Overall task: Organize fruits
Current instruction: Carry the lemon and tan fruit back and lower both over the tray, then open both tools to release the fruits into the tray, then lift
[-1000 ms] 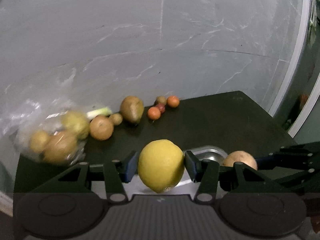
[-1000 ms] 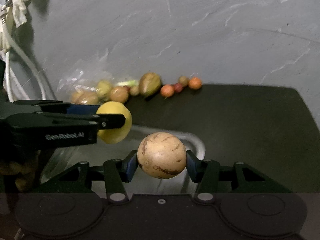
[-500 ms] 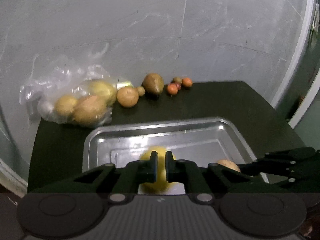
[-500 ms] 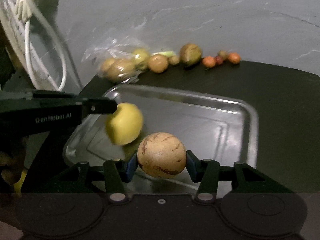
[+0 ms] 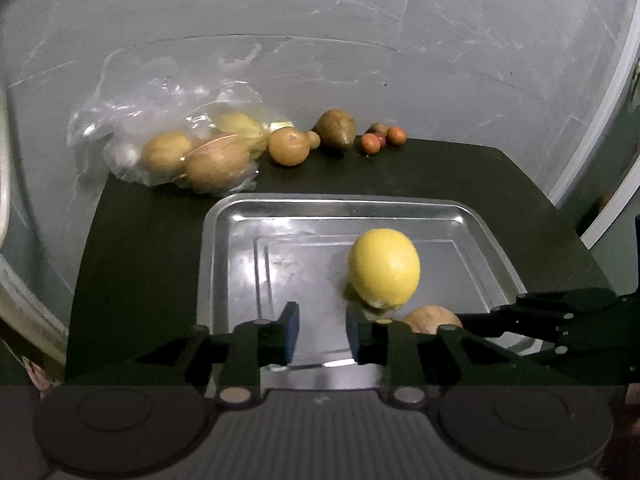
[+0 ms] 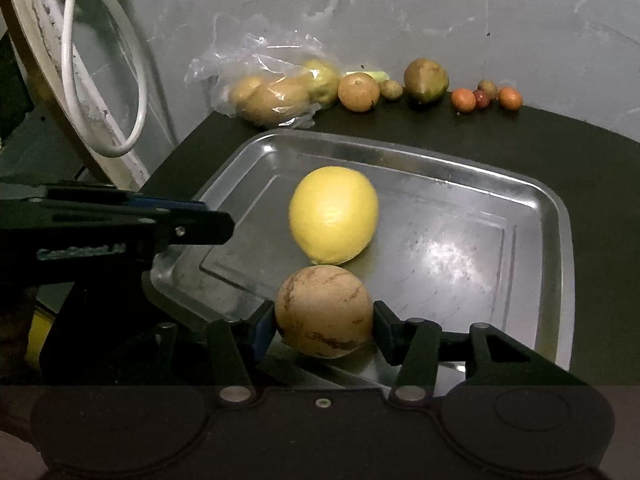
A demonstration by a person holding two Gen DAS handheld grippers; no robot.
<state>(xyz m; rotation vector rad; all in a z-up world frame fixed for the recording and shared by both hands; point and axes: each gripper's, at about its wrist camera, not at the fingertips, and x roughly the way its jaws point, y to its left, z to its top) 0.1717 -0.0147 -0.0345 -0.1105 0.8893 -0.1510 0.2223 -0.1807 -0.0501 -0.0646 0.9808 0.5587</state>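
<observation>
Fruits are split between two places. One yellow lemon [image 6: 334, 216] lies loose on the floor of the steel tray [image 6: 558, 240], and one tan round fruit [image 6: 324, 310] is clamped in my right hand-held gripper [image 6: 325, 326], over the tray's near edge. The lemon sits just beyond this fruit, almost touching it in the right wrist view; I cannot tell if they touch. Its long axis runs roughly away from me, tilted slightly.

My left hand-held gripper [image 5: 319, 330] is empty, its pads parted with a moderate gap, hovering over the near part of the tray. The lemon lies ahead of it and to its right.

Judgement: the coming move is a release of the tan fruit, and the clear tray floor lies to the right of the lemon. Lowering it there avoids knocking the lemon into a roll.

Remaining fruits stand along the far edge of the desk [image 5: 460, 176]: several inside a clear plastic bag [image 5: 176, 140], then a brown round fruit [image 5: 288, 146], a pear-shaped fruit [image 5: 335, 133] and small orange fruits [image 5: 382, 138]. My left hand-held gripper is nearer the bag.
</observation>
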